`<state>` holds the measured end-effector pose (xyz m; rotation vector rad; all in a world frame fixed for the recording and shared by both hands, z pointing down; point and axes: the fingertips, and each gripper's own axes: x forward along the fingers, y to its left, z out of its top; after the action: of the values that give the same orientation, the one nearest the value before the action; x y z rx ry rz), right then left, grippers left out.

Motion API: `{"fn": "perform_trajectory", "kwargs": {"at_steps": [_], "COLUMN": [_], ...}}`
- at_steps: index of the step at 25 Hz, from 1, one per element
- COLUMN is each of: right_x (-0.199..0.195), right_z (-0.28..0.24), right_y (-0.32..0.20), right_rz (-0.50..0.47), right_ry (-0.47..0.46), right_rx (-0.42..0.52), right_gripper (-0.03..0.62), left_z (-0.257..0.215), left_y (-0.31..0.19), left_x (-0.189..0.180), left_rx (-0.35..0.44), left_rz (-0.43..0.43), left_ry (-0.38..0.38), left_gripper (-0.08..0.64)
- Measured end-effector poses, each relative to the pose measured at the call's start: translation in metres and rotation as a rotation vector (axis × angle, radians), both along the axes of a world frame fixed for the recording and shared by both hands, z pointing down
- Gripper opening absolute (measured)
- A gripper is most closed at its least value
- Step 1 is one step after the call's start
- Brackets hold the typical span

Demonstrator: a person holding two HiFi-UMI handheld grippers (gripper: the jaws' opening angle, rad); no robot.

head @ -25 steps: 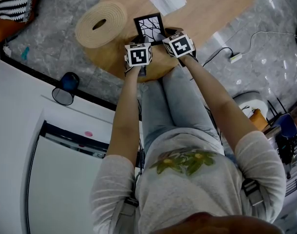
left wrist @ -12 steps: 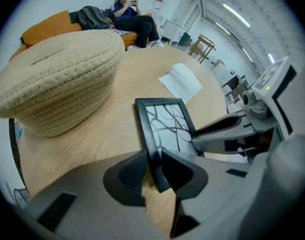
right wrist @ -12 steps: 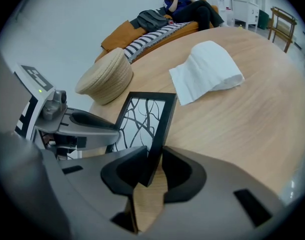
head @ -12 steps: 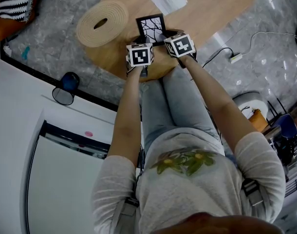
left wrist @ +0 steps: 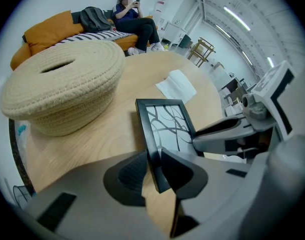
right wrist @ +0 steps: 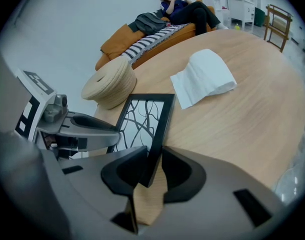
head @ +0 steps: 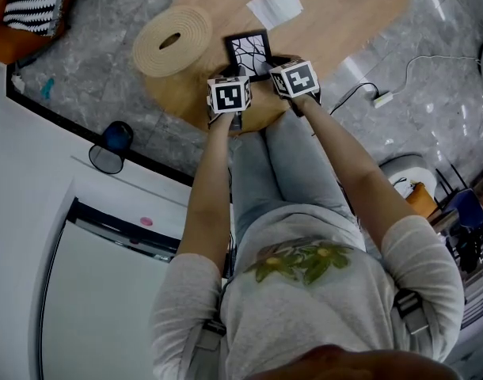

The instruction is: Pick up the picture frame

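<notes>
picture frame (head: 249, 51): black; black branch lines on white
woven basket (head: 190, 26): beige
surface (head: 344, 14): light wood
folded tissue (head: 275, 4): white

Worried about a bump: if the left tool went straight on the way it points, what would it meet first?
The picture frame, which the left tool clamps; just past it the wooden table, though how near is unclear.
</notes>
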<state>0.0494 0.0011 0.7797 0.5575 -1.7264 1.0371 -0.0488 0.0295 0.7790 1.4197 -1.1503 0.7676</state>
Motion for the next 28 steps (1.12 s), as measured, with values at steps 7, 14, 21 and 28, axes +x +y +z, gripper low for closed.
{"fn": "perform_trajectory", "kwargs": {"at_steps": [7, 14, 21, 28], "right_x": [-0.002, 0.001, 0.006, 0.005], "right_z": [-0.02, -0.034, -0.048, -0.059], "right_y": [0.001, 0.0, 0.004, 0.005], "right_rz": [-0.005, 0.006, 0.03, 0.04], "right_ry": [-0.009, -0.015, -0.024, -0.032], "right_rx": [0.016, 0.028, 0.038, 0.058], "right_gripper": [0.098, 0.097, 0.095, 0.094], "left_z": [-0.02, -0.035, -0.047, -0.059], "left_y": [0.001, 0.001, 0.004, 0.006], "left_x": [-0.001, 0.002, 0.007, 0.006], "left_rx": [0.013, 0.035, 0.052, 0.072], "left_rz": [-0.01, -0.013, -0.02, -0.031], "left_ry": [0.007, 0.008, 0.016, 0.014], "left_gripper": [0.1, 0.1, 0.1, 0.098]}}
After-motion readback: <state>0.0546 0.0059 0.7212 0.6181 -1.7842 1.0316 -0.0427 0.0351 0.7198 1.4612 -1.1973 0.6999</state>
